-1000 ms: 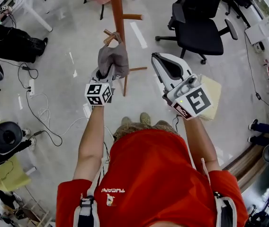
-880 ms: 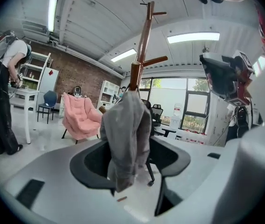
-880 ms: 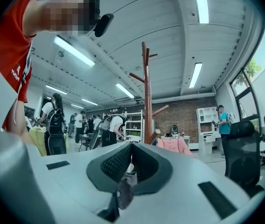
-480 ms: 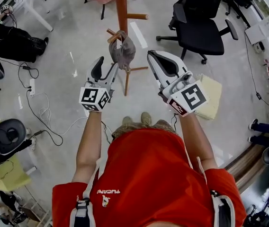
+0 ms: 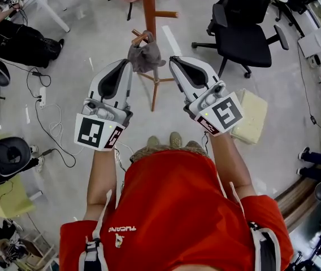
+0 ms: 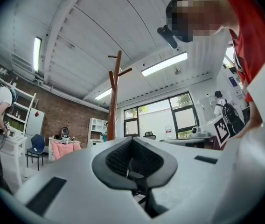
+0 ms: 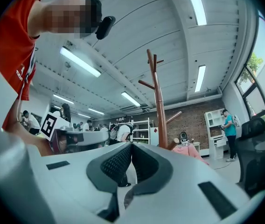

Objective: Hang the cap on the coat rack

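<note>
**Cap on the rack's lower peg; both grippers closed and empty**

Left gripper: raised to the left of the rack. Its jaws are pressed together pad to pad with nothing between them, and the left gripper view confirms this. In the head view its tips lie just beside the cap's left edge. I cannot tell whether they touch.

Cap: grey and soft. It hangs from a short peg that juts out on the left side of the coat rack, low on the wooden pole.
- The top of the cap is hooked over the peg end, and the rest droops below it.
- The long axis runs down from the peg toward the floor, close alongside the pole.
- The fabric is crumpled, so the direction of the brim cannot be read.

Right gripper: raised to the right of the cap, apart from it. The right gripper view shows its jaws closed against each other and holding nothing. The pole and the cap stand between the two grippers.

Further right, a black office chair stands on the floor, well apart from the rack. A pale yellow pad lies on the floor, showing beside the right gripper's marker cube.
</note>
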`<state>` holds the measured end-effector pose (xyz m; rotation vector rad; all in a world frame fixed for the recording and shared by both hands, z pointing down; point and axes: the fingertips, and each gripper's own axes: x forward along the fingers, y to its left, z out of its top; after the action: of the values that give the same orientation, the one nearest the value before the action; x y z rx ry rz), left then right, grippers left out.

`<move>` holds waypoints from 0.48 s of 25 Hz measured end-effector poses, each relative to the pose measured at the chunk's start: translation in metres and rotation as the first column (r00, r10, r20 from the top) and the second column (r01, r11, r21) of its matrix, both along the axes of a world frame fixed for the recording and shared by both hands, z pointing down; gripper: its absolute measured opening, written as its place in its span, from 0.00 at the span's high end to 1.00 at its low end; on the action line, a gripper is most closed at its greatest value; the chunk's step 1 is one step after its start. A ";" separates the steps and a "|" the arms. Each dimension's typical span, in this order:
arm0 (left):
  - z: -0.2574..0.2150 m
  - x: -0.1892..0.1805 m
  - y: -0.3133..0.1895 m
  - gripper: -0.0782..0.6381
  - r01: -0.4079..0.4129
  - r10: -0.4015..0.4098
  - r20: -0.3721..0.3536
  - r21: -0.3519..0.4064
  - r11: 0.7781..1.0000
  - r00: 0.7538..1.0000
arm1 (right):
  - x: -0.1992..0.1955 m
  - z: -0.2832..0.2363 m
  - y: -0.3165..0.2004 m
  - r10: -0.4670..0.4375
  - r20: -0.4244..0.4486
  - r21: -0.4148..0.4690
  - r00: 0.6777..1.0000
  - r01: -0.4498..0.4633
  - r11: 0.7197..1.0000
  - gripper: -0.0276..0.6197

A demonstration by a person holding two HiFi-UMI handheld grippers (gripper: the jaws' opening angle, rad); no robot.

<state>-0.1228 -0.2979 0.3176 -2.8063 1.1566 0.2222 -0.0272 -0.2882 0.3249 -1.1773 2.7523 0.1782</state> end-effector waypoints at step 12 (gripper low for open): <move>-0.004 0.015 0.020 0.88 -0.008 0.008 0.019 -0.004 1.000 1.000 | -0.005 -0.023 0.021 -0.058 0.007 0.077 0.998 0.058 0.995 0.92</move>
<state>-0.1078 -0.2782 0.3141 -2.8105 1.1439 0.1929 -0.0320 -0.2672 0.3015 -1.0755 2.7415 0.2680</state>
